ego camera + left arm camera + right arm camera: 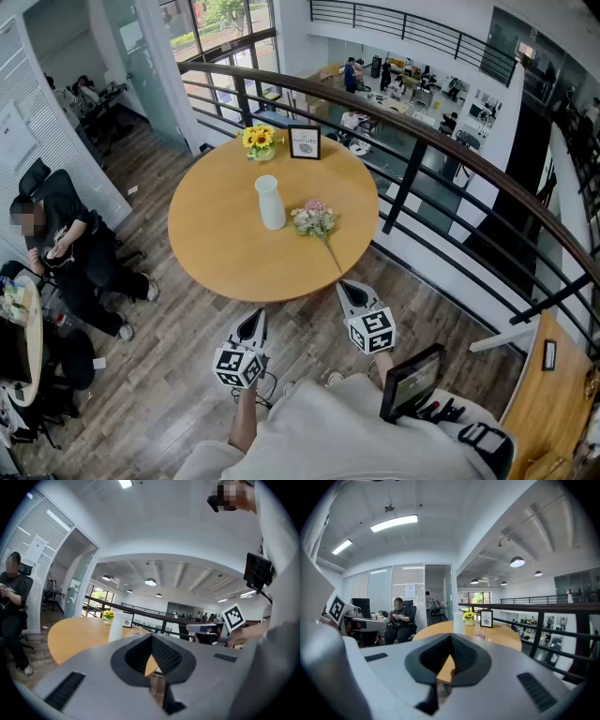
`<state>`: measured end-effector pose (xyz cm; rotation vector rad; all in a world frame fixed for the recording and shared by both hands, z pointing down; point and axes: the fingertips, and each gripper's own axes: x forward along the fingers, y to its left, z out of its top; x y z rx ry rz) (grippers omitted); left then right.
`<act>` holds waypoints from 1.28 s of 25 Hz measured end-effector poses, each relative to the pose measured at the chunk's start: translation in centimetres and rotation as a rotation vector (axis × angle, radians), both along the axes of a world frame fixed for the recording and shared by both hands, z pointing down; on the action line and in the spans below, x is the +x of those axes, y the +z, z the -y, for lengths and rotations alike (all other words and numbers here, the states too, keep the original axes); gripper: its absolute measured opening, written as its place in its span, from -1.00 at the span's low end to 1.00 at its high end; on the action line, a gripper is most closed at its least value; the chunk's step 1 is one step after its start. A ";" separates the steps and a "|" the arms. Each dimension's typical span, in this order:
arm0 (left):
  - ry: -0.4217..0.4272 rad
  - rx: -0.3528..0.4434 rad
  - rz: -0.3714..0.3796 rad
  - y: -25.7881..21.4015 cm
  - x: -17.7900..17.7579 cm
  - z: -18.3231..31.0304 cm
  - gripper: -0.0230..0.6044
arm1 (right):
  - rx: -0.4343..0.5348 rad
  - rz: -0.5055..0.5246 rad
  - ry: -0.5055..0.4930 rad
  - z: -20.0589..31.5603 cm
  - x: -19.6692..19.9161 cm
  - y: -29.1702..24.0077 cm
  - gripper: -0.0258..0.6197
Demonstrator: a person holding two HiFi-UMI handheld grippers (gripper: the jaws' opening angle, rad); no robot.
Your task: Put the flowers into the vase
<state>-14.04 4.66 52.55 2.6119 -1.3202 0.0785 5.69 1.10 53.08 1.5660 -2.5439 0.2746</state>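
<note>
Flowers [314,221]: flat on the round table [225,258], just right of the upright white vase [270,202], stem toward the near edge. Left tool [253,322] and right tool [353,292]: both closed tight and empty, just off the table's near edge.

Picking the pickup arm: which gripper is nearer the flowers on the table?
Right. The right gripper sits just off the near edge of the table, close to the stem end of the flowers; the left gripper is farther back and to the left.

Table [234,262] near half open — vase [270,202], flowers [314,220] mid-table; railing [422,141] beyond.
</note>
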 end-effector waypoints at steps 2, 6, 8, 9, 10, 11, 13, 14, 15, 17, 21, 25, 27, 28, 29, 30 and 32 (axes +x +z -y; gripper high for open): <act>0.009 0.002 0.000 -0.3 -0.1 -0.1 -0.91 | -0.002 -0.007 0.004 -0.3 -0.3 0.0 -0.90; 0.010 0.010 -0.011 -0.7 0.2 -0.2 -0.91 | -0.003 -0.001 0.004 -0.4 -0.2 0.0 -0.90; 0.000 0.016 -0.015 -0.9 0.4 -0.3 -0.91 | -0.002 0.001 -0.001 -0.4 -0.2 0.0 -0.90; -0.003 0.018 -0.014 -0.9 0.4 -0.3 -0.91 | -0.001 0.001 -0.004 -0.5 -0.2 0.0 -0.90; -0.005 0.019 -0.014 -1.0 0.5 -0.3 -0.91 | -0.001 -0.001 -0.007 -0.5 -0.2 -0.1 -0.90; -0.005 0.020 -0.014 -1.1 0.6 -0.3 -0.91 | -0.001 -0.003 -0.011 -0.6 -0.2 -0.1 -0.90; -0.008 0.022 -0.015 -1.2 0.7 -0.4 -0.91 | -0.003 -0.007 -0.017 -0.8 -0.3 -0.1 -0.90; -0.010 0.021 -0.015 -1.1 0.8 -0.4 -0.91 | -0.004 -0.006 -0.021 -0.9 -0.3 0.0 -0.90; -0.011 0.020 -0.014 -1.1 0.9 -0.5 -0.91 | -0.006 -0.004 -0.025 -1.0 -0.3 0.2 -0.90; -0.013 0.017 -0.012 -0.9 1.5 -0.8 -0.91 | -0.011 0.006 -0.034 -1.5 0.0 0.4 -0.90; -0.022 0.012 -0.003 -1.0 2.9 -1.5 -0.91 | -0.010 0.065 -0.067 -2.6 0.7 0.1 -0.90; -0.032 0.025 0.004 -0.9 4.1 -1.7 -0.91 | 0.010 0.070 -0.108 -3.0 1.0 -0.2 -0.90; -0.022 0.022 0.008 -0.3 4.9 -1.6 -0.91 | 0.007 0.073 -0.123 -3.0 1.0 0.4 -0.90; -0.015 0.014 0.013 0.2 5.0 -1.7 -0.91 | -0.001 0.079 -0.123 -3.1 0.9 1.0 -0.89; -0.010 0.006 0.019 0.6 5.0 -1.8 -0.91 | -0.011 0.086 -0.120 -3.3 0.7 1.7 -0.90; -0.007 -0.001 0.024 1.0 5.1 -1.8 -0.91 | -0.019 0.091 -0.115 -3.3 0.6 2.2 -0.89; -0.002 -0.013 0.025 1.0 5.7 -1.3 -0.91 | -0.028 0.094 -0.105 -3.0 1.2 2.4 -0.89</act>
